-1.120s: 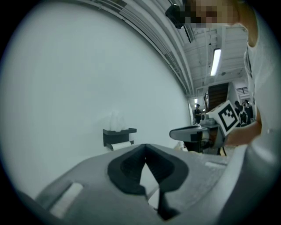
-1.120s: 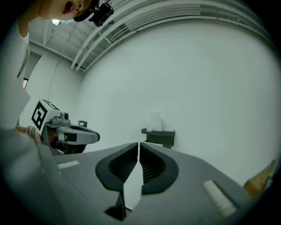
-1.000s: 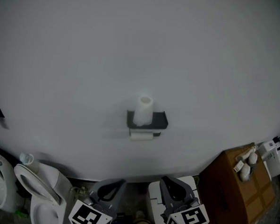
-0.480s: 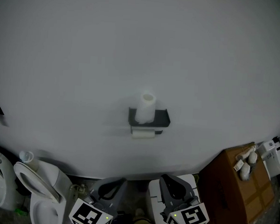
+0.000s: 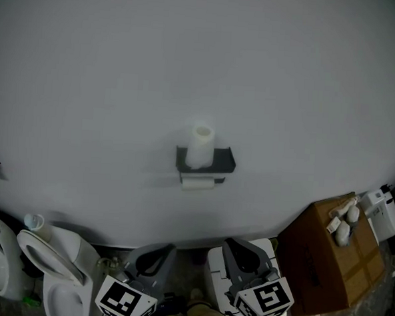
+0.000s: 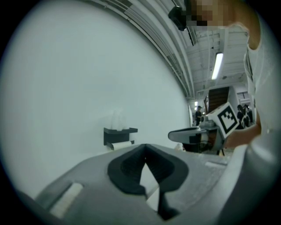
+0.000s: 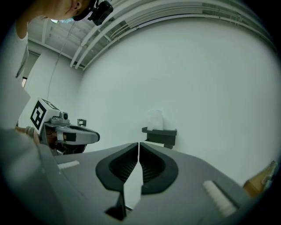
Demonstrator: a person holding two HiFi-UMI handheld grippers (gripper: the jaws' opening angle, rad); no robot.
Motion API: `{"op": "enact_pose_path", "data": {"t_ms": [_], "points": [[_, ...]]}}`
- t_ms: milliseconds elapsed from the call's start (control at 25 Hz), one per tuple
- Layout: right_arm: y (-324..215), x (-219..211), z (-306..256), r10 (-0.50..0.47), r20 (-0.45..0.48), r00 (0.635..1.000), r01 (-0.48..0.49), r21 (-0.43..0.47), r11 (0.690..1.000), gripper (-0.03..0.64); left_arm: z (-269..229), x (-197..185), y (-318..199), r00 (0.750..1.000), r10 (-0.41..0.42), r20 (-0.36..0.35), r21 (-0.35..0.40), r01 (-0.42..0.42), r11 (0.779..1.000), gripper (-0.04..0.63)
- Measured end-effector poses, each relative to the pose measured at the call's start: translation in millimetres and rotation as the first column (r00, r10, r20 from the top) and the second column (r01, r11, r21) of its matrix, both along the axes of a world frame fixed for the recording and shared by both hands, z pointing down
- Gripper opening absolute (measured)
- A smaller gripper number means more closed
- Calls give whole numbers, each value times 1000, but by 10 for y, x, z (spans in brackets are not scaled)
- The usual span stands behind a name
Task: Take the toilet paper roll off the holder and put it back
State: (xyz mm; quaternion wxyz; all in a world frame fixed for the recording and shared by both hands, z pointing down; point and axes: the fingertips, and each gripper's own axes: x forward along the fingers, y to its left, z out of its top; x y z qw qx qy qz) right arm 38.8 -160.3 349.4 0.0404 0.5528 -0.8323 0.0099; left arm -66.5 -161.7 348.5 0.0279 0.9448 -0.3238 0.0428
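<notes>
A dark holder (image 5: 205, 162) is fixed to the white wall. A white toilet paper roll (image 5: 199, 146) stands upright on its top shelf, and a second roll (image 5: 197, 182) hangs on the bar under it. Both show again as the holder (image 6: 120, 134) and the holder (image 7: 160, 133) in the gripper views. My left gripper (image 5: 153, 263) and right gripper (image 5: 243, 257) sit low at the frame's bottom, well short of the wall. Each has its jaws together with nothing between them, the left gripper (image 6: 145, 149) and right gripper (image 7: 138, 147) pointing toward the holder.
A white toilet (image 5: 57, 265) stands at the lower left with a small bottle (image 5: 32, 223) beside it. A brown cardboard box (image 5: 328, 259) with white items on top sits at the lower right, next to a white device (image 5: 383, 214). A white bin (image 5: 215, 279) lies between the grippers.
The view has shifted slightly, so the holder sits a little left and higher in the frame. Both grippers stay low and shut.
</notes>
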Motion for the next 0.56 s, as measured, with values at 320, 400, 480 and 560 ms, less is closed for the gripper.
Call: {"op": "enact_pose_path", "data": {"t_ms": [320, 400, 480, 560], "points": [[-26, -3, 1, 4, -4, 1000, -4, -6, 1000, 12, 34, 15, -28, 1000, 2, 6, 1, -2, 1000, -5], [-45, -3, 8, 3, -6, 1000, -3, -9, 1000, 12, 43, 20, -42, 1000, 1, 5, -3, -1, 1000, -5], [-70, -1, 12, 4, -8, 1000, -4, -11, 1000, 12, 47, 24, -63, 1000, 1, 0, -5, -1, 1000, -5], [-94, 0, 16, 6, -10, 1000, -6, -15, 1000, 12, 50, 26, -83, 1000, 2, -4, -5, -2, 1000, -5]]}}
